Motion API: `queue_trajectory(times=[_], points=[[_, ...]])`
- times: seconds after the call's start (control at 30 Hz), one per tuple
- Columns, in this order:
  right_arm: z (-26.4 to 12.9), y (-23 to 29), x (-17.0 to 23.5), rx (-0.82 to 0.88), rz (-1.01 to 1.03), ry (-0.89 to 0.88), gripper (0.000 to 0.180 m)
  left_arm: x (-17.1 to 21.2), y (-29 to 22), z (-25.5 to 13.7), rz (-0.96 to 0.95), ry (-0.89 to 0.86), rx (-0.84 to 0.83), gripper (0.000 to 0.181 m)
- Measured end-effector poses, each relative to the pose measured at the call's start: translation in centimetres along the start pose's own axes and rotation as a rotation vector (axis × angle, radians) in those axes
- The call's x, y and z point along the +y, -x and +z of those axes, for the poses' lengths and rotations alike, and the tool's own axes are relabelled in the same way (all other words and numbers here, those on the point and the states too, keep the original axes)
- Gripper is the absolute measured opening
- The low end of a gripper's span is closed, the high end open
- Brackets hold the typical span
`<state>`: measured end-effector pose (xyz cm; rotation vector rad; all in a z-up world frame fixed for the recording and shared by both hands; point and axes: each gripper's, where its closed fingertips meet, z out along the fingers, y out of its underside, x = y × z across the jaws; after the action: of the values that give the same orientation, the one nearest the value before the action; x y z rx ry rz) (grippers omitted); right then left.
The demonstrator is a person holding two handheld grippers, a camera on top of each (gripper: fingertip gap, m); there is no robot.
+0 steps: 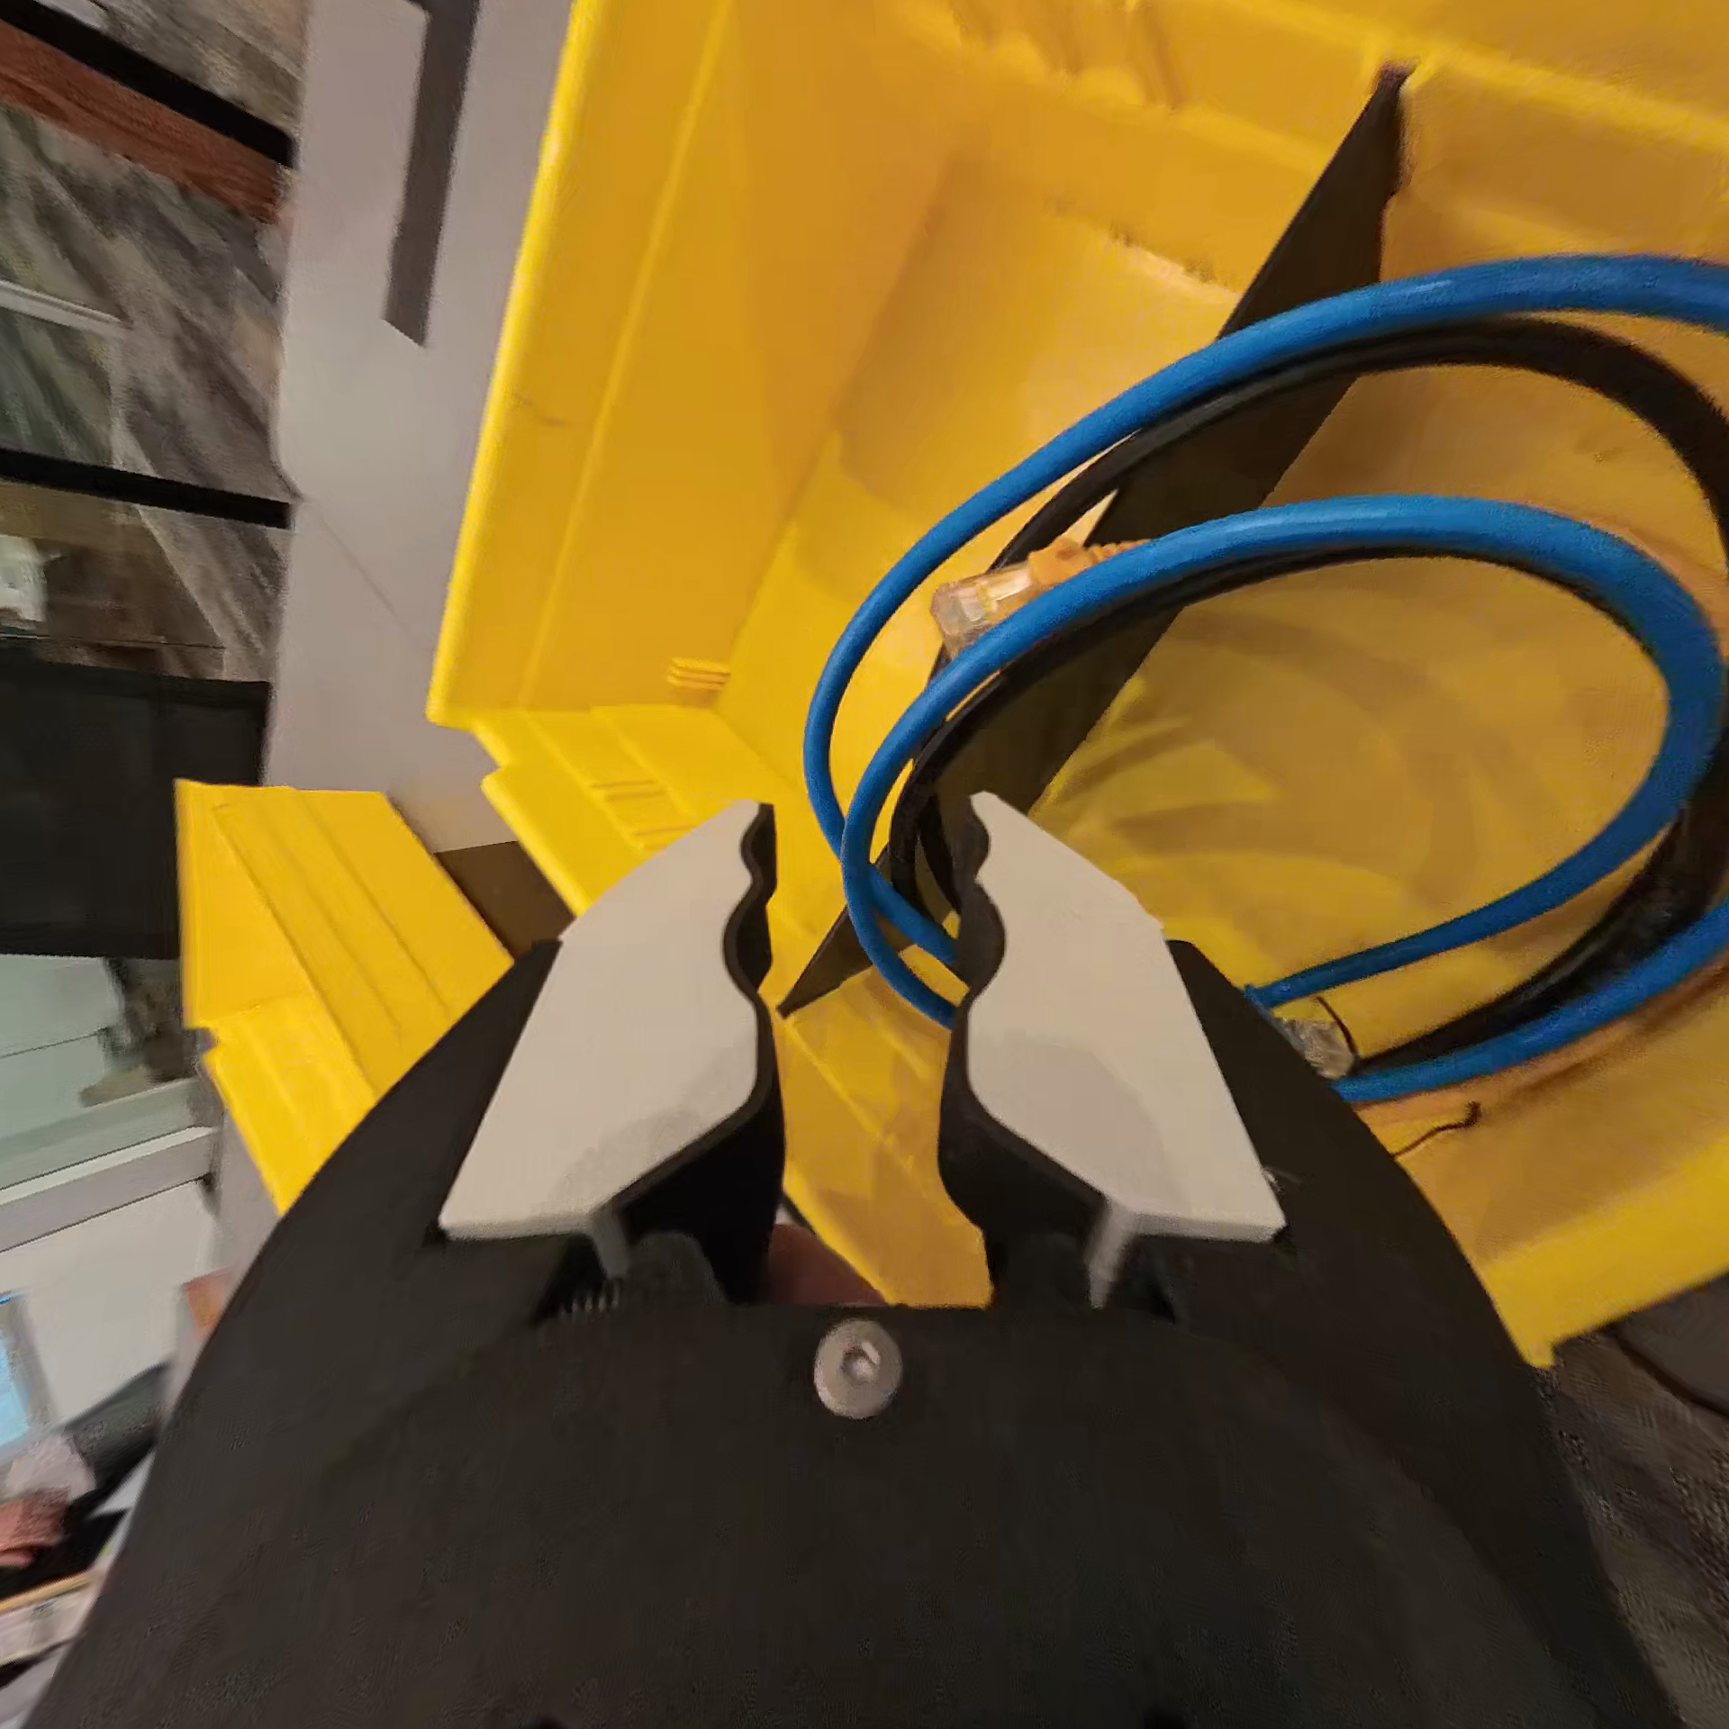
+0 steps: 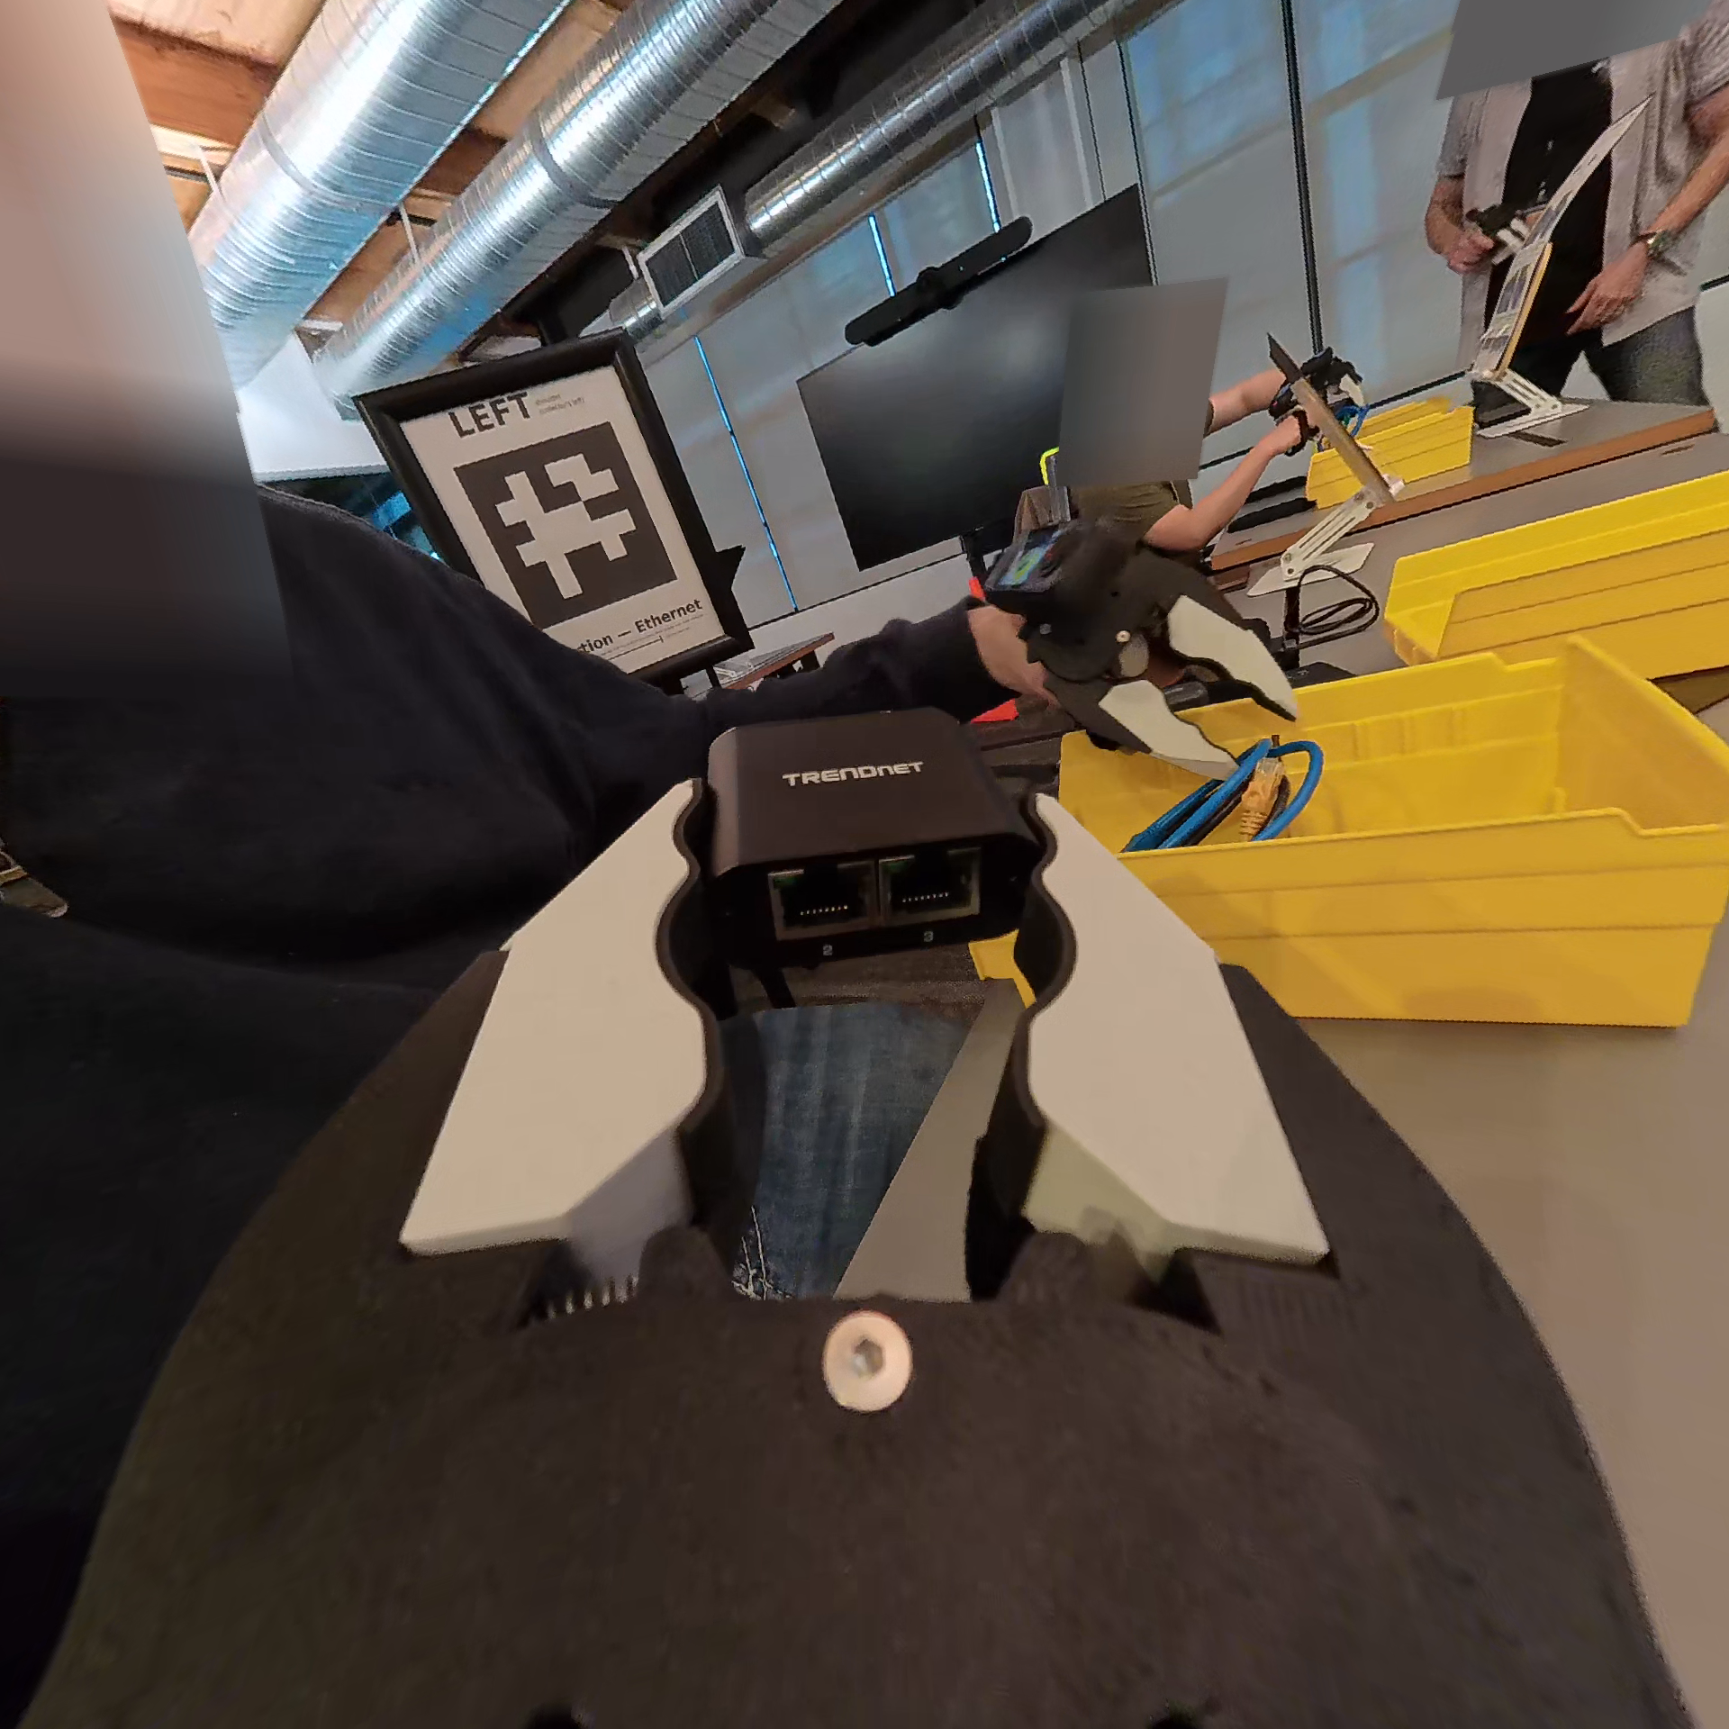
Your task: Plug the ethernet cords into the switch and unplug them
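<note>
We are clamping the right gripper (image 2: 865,875) on the black switch (image 2: 847,814), one finger on each side, its two empty ports facing the camera. Our left gripper (image 1: 865,884) is hanging with jaws parted narrowly and empty over the yellow bin (image 1: 1403,842), its right finger just beside the coiled blue ethernet cord (image 1: 1263,533). An orange-booted plug (image 1: 1010,589) is lying among the coils by a black divider (image 1: 1216,449).
</note>
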<state>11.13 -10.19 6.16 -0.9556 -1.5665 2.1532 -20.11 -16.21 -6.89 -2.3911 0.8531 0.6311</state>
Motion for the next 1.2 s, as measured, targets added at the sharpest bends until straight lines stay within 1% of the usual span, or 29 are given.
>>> queue_trajectory(times=[0.13,0.2,0.3,0.33,0.4,0.43,0.57,0.7,1.0,1.2], points=[[0.1,-0.2,0.3,0.001,0.003,0.009,0.064,0.1,-0.4,1.2,-0.061,-0.022,0.142,0.025],[0.0,-0.2,0.3,-0.002,0.005,0.006,0.064,0.2,-0.4,1.0,-0.074,-0.029,0.173,0.022],[-0.2,-0.3,0.3,-0.002,0.009,0.001,0.064,0.3,-0.4,0.5,-0.108,-0.044,0.204,0.021],[-0.2,-0.4,0.3,-0.003,0.012,-0.002,0.064,0.3,-0.5,0.3,-0.121,-0.054,0.219,0.016],[-0.3,-0.5,0.3,-0.006,0.015,-0.003,0.064,0.2,-0.7,0.0,-0.133,-0.079,0.234,0.015],[-0.3,-0.5,0.4,-0.005,0.014,-0.001,0.064,0.4,-0.6,-0.1,-0.126,-0.075,0.222,0.01],[-0.2,-0.4,0.4,-0.005,0.011,0.004,0.064,0.7,-0.5,-0.2,-0.119,-0.077,0.194,0.008],[-0.4,-0.5,0.3,0.004,0.006,0.001,0.064,0.6,-0.2,-1.3,-0.121,-0.098,0.147,0.006],[-0.1,-0.4,0.3,0.0,0.003,0.005,0.064,-0.2,2.3,-7.2,-0.148,-0.194,-0.032,0.006],[-0.2,-0.2,0.0,0.004,-0.005,0.0,0.064,-1.8,5.3,-12.6,-0.16,-0.275,-0.164,0.005]])
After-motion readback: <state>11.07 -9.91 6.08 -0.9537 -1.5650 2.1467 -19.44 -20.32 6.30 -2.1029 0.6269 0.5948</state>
